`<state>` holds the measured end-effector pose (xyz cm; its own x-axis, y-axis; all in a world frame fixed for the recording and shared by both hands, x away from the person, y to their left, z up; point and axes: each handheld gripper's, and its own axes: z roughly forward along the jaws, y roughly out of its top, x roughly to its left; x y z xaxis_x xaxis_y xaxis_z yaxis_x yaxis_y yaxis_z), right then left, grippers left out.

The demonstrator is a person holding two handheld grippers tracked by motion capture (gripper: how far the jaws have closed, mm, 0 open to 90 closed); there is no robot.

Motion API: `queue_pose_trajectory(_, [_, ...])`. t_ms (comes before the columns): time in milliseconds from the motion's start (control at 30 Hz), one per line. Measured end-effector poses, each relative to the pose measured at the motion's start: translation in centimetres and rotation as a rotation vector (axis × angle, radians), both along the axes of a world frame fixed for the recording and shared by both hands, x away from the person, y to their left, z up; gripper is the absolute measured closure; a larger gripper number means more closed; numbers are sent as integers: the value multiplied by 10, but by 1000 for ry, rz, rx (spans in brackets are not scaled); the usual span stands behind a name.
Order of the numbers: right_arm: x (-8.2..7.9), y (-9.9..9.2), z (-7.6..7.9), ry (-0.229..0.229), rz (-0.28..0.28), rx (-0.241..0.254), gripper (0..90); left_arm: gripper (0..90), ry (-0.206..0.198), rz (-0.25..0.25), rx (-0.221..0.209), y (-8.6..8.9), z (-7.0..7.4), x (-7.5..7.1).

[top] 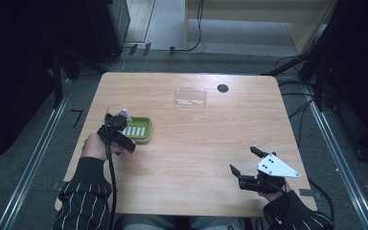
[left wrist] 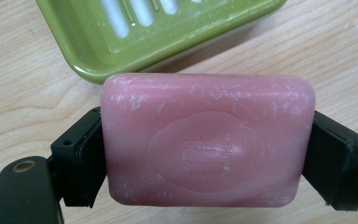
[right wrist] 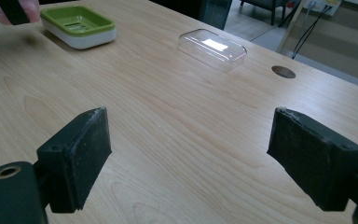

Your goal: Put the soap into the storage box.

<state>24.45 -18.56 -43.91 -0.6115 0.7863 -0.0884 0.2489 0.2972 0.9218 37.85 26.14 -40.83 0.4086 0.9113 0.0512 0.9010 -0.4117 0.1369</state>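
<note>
A pink bar of soap (left wrist: 208, 140) is clamped between the two black jaws of my left gripper (left wrist: 205, 158), just above the wooden table. Right behind it lies a green soap dish (left wrist: 121, 44) with white slots in its floor. From above, the left gripper (top: 117, 125) hovers at the left end of the green soap dish (top: 143, 133). My right gripper (top: 243, 161) rests open near the table's front right, nothing between its pads (right wrist: 77, 154). The green soap dish (right wrist: 63, 15) also appears far off in the right gripper view.
A clear plastic lid (top: 190, 96) lies toward the back middle of the table, also seen as the clear lid (right wrist: 212, 49). A dark round hole (top: 223, 88) sits beside it. Cables and metal rails run on the floor around the table (top: 196, 143).
</note>
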Motion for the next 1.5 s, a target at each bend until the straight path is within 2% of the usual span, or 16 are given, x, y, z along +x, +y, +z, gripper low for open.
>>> queue_pose_trajectory(100, [0, 0, 0, -1, 1, -1, 136, 137, -9, 2, 13, -2, 2, 3])
queue_pose_trajectory(367, [0, 0, 0, -1, 0, 0, 136, 137, -17, 3, -12, -4, 2, 11])
queue_pose_trajectory(867, [0, 0, 0, -1, 2, -1, 136, 138, -41, 9, -24, -7, 4, 22])
queue_pose_trajectory(1167, [0, 0, 0, -1, 2, -3, 136, 138, -69, 19, -30, -8, 6, 28])
queue_pose_trajectory(1367, [0, 0, 0, -1, 2, -2, 136, 138, -71, 23, -38, -7, 4, 31])
queue_pose_trajectory(1500, [0, 0, 0, 0, 2, -4, 136, 138, -95, 41, -37, -6, 5, 34])
